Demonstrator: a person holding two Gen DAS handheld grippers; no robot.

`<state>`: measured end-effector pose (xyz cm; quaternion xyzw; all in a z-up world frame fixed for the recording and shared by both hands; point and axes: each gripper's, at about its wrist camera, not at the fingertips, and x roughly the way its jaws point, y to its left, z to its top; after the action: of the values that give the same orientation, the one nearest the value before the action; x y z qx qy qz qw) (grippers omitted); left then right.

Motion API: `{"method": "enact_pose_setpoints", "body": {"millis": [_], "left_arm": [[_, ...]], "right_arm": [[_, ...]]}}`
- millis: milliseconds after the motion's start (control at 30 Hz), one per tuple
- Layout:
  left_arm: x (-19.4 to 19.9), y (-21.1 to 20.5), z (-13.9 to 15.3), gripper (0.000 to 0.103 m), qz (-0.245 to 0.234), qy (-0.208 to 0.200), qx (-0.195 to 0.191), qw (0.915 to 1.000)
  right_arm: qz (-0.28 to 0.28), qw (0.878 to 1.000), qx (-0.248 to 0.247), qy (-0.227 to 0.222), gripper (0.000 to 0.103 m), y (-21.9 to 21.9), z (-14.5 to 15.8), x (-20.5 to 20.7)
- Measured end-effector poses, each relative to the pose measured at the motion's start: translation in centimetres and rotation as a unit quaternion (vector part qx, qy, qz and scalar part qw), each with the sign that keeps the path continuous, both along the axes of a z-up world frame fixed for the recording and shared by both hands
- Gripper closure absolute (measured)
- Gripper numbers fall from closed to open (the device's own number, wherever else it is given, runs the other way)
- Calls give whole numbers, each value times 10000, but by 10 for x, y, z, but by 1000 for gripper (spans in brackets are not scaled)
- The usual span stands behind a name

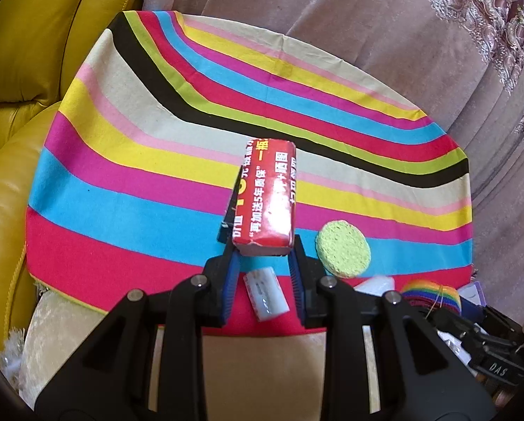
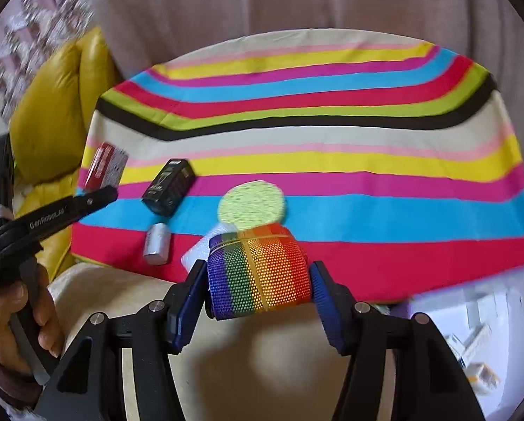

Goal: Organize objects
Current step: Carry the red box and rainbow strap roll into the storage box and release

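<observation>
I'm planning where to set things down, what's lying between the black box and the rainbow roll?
In the right wrist view, a small white cylinder lies on the striped cloth between the black box and the rainbow roll, which the right gripper holds.

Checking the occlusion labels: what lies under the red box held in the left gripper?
Beneath the red box, a black box lies on the striped cloth, only its edge showing past the left gripper. The right wrist view shows it whole.
</observation>
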<state>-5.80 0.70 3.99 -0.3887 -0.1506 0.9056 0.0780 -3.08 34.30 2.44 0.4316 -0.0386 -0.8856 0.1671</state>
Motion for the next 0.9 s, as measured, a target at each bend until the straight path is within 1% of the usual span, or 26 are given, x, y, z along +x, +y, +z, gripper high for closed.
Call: {"method": "enact_pose_setpoints", "body": {"millis": [200, 400, 500, 667, 900], "left_arm": [[11, 18, 0, 72, -283, -139, 62, 9995], [22, 40, 0, 72, -615, -283, 105, 9977], [26, 55, -3, 72, -836, -445, 152, 9954], [31, 86, -9, 72, -1309, -773, 325, 9878], [39, 126, -15, 72, -1816, -1158, 471, 9754]], "right_arm": [[-180, 9996, -128, -156, 44, 18, -5, 11], [-197, 9993, -93, -294, 44, 22, -9, 26], [-201, 9992, -70, -352, 44, 26, -12, 35], [-325, 9989, -133, -312, 44, 39, -11, 48], [-594, 9981, -28, -176, 44, 61, -9, 68]]}}
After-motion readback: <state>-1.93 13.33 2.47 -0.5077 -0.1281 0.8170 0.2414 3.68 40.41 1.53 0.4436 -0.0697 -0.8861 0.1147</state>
